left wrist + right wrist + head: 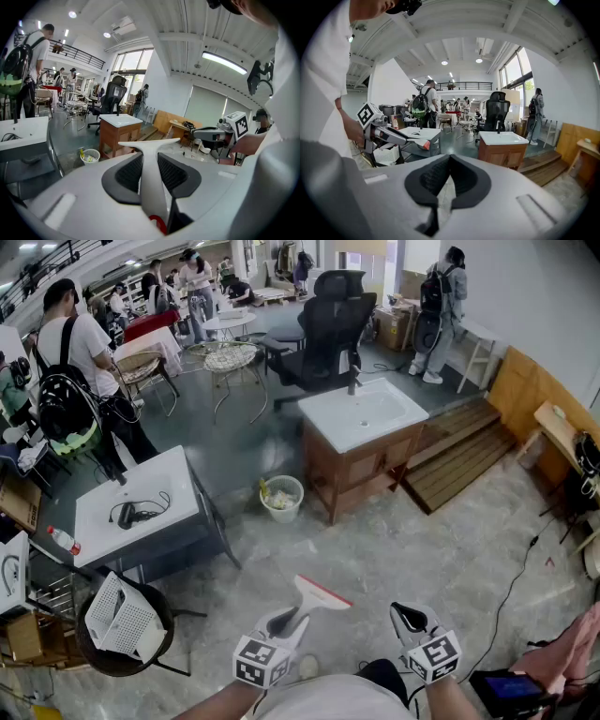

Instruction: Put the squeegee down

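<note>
White squeegee (317, 594) clamped in left gripper (283, 622), seemingly tilted downward.

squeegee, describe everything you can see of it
The squeegee is white, plastic-looking, T-shaped: a slim handle flaring into a wide head with a red strip along its front edge and a red mark near the handle's end. The left gripper clamps the handle between its black pads, holding it in the air above the grey floor, head pointing forward. Nothing else touches it.
</note>
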Demonstrator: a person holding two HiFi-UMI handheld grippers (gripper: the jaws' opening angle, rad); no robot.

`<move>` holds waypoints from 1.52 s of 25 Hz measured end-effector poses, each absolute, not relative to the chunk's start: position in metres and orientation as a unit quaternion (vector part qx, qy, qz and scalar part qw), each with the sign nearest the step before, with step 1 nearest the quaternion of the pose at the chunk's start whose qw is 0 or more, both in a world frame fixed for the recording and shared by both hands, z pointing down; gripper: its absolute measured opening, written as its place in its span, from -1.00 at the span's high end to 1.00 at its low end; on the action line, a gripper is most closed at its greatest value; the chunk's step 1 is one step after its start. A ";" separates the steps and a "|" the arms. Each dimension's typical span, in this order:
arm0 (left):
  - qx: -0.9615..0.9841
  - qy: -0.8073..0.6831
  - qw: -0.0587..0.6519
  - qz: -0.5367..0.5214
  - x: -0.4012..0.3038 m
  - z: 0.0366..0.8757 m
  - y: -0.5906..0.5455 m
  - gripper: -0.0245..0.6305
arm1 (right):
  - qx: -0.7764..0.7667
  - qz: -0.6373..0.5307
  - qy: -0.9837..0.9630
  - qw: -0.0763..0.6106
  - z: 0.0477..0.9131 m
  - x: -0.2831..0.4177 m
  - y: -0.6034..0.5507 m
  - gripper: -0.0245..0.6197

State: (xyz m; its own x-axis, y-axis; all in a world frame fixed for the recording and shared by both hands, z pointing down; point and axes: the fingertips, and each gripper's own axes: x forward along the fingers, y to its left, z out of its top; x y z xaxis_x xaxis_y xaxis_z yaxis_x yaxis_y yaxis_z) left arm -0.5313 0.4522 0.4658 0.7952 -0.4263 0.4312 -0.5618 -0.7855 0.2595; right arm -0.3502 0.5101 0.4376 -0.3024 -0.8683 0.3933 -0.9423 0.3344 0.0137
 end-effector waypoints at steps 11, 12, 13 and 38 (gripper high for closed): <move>0.933 -0.244 0.204 0.169 -0.483 0.477 0.393 0.60 | 0.600 0.129 -0.769 0.181 0.449 -0.301 0.462 0.91; 0.933 -0.242 0.202 0.172 -0.473 0.479 0.386 0.60 | 0.601 0.128 -0.768 0.179 0.449 -0.292 0.455 0.89; 0.933 -0.241 0.201 0.176 -0.463 0.481 0.378 0.60 | 0.602 0.126 -0.768 0.178 0.451 -0.283 0.448 0.86; 0.922 -0.289 0.186 0.178 -0.144 0.461 0.149 0.60 | 0.594 0.117 -0.781 0.152 0.464 0.032 0.247 0.64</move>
State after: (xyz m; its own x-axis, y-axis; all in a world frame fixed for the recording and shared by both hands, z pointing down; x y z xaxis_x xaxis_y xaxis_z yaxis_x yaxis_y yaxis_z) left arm -0.1440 0.1485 0.4606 0.7696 -0.4670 0.4355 -0.5995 -0.7633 0.2410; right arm 0.0324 0.2475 0.4641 -0.2474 -0.8926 0.3768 -0.9640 0.2659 -0.0030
